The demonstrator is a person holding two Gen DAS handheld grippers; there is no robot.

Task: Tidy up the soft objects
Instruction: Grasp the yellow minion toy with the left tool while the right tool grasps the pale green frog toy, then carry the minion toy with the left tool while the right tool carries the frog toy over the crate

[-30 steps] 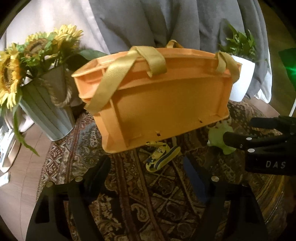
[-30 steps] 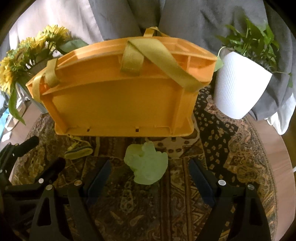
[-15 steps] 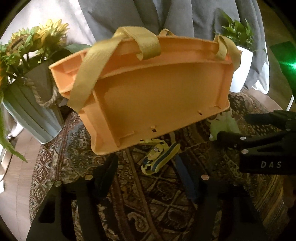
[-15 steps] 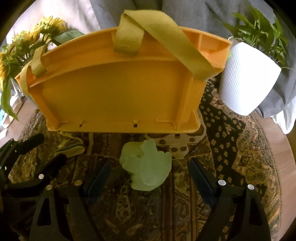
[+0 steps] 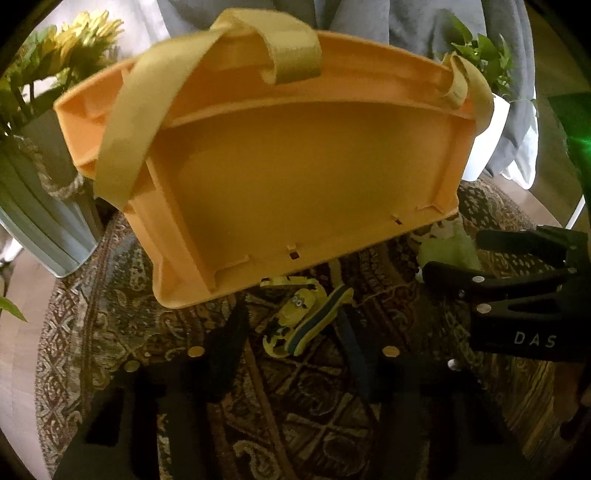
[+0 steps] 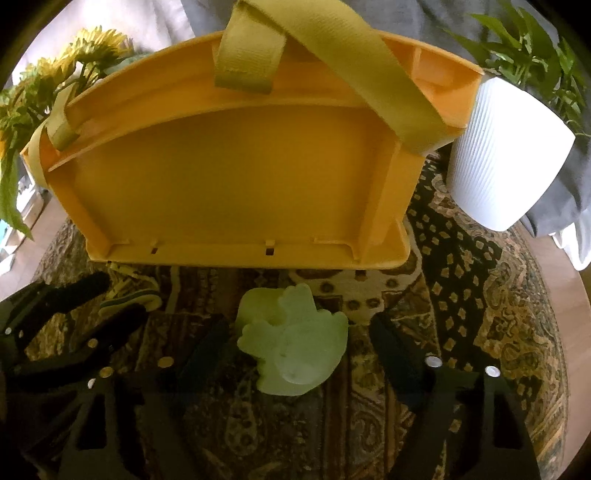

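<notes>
Left gripper: your left gripper (image 5: 291, 343) points down at the patterned cloth (image 5: 110, 332) on the desk. Its jaws have just been closing and now stand fairly narrow, one on each side of the yellow cartoon toy (image 5: 303, 317). The pads do not yet press on it, as far as the blur lets you judge.
Yellow cartoon toy: it lies flat on the cloth just in front of the orange basket (image 5: 295, 177), between your left fingers (image 5: 225, 354).
Right gripper: your right gripper (image 6: 295, 354) also points down. Its jaws have just been closing a little but remain wide, with gaps on both sides of the pale green soft toy (image 6: 295, 350). Nothing is gripped.
Pale green soft toy: it sits on the cloth between your right fingers (image 6: 391, 343), just in front of the basket's near wall and apart from it.
Orange basket: it stands behind both toys, with olive fabric straps (image 6: 369, 70) draped over its rim. Its inside is not visible from either camera.
Surroundings: a pot of sunflowers (image 5: 74, 44) stands left of the basket and a white ribbed planter (image 6: 506, 155) with a green plant to the right. Grey fabric (image 5: 443, 22) hangs behind.
Gripper spacing: the two grippers are side by side, each one's dark frame showing in the other's view.
</notes>
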